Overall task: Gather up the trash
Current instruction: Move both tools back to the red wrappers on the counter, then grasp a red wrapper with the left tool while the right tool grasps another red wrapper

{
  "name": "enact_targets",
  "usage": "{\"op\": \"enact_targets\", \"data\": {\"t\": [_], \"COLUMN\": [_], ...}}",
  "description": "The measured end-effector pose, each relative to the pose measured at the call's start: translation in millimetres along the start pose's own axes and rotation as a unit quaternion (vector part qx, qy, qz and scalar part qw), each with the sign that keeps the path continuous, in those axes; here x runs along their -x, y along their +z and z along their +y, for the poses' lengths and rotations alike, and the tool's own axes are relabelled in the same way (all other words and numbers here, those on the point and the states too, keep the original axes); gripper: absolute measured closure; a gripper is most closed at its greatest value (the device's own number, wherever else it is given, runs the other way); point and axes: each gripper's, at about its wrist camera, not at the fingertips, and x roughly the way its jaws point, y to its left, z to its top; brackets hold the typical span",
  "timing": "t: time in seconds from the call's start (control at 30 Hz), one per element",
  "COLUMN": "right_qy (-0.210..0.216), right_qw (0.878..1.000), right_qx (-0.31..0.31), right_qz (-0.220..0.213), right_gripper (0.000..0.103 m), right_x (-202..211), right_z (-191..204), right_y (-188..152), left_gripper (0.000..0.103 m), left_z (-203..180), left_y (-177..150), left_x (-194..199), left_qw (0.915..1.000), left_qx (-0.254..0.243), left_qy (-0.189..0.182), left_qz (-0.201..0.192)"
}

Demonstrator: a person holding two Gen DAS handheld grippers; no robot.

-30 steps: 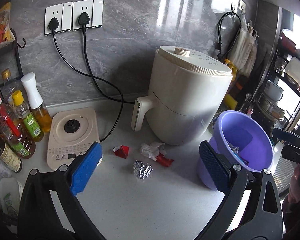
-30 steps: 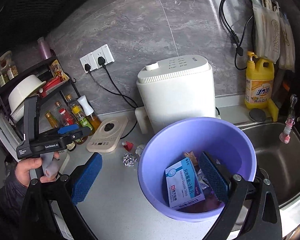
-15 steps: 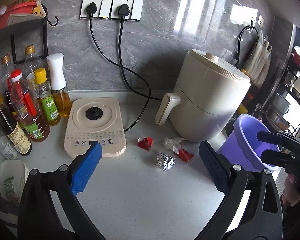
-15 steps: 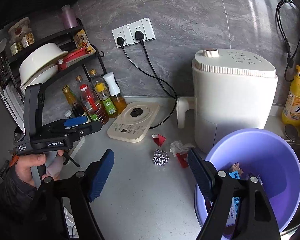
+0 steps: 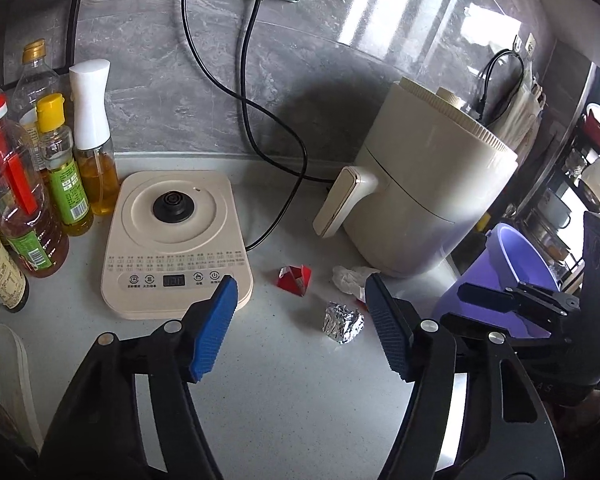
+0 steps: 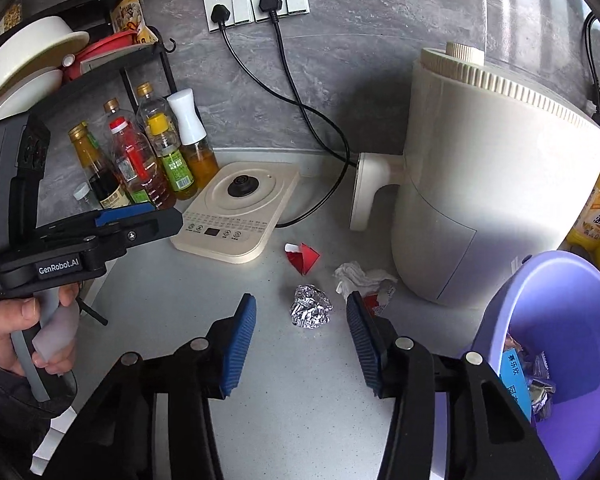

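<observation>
Foil ball (image 6: pixel 311 305) nearer than before

Grey counter (image 6: pixel 300 380): foil ball (image 6: pixel 310 306), red wrapper (image 6: pixel 303 257), tissue (image 6: pixel 354 274), kettle base (image 6: pixel 236 210).

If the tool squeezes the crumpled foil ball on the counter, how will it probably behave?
The foil ball looks crumpled and hollow, so it is probably light and would crush somewhat. Its lumpy, faceted shape suggests it will hardly roll. The shiny surface may slip slightly.

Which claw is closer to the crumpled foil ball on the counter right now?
Right. The right claw frames the foil ball just ahead of its closing, empty jaws. The left claw, also closing, is farther off, with the ball ahead toward its right finger.
</observation>
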Motion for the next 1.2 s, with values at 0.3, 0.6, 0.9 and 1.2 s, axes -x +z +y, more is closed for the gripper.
{"op": "enact_targets", "data": {"t": [0.3,0.6,0.9,1.2], "right_qy": [-0.085,-0.114,-0.138,-0.117], "right_qw": [0.995,0.991,0.987,0.989], "right_qx": [0.010,0.005,-0.008,-0.007], "right_qz": [0.042,0.071,0.088,0.086], "right_gripper": [0.063,0.065,0.065,0.086], "right_x": [-56.7,-91.5,-117.9,-118.8], "right_z": [-1.7,-9.6,-25.2,-24.8], "right_y": [-8.4,-12.6,-14.6,-14.8], "left_gripper": [0.052,0.063,0.071,0.100], "left_z": [8.1,0.0,-6.7,-3.2], "left_y": [6.7,13.0,9.9,11.4], "left_x": [-58.9,-117.9,-166.1,-166.4], "left_qw": [0.9983,0.9926,0.9863,0.9879], "left_qx": [-0.015,-0.059,-0.070,-0.045], "left_qy": [-0.040,-0.066,-0.080,-0.091], "left_qz": [0.039,0.082,0.126,0.117]}}
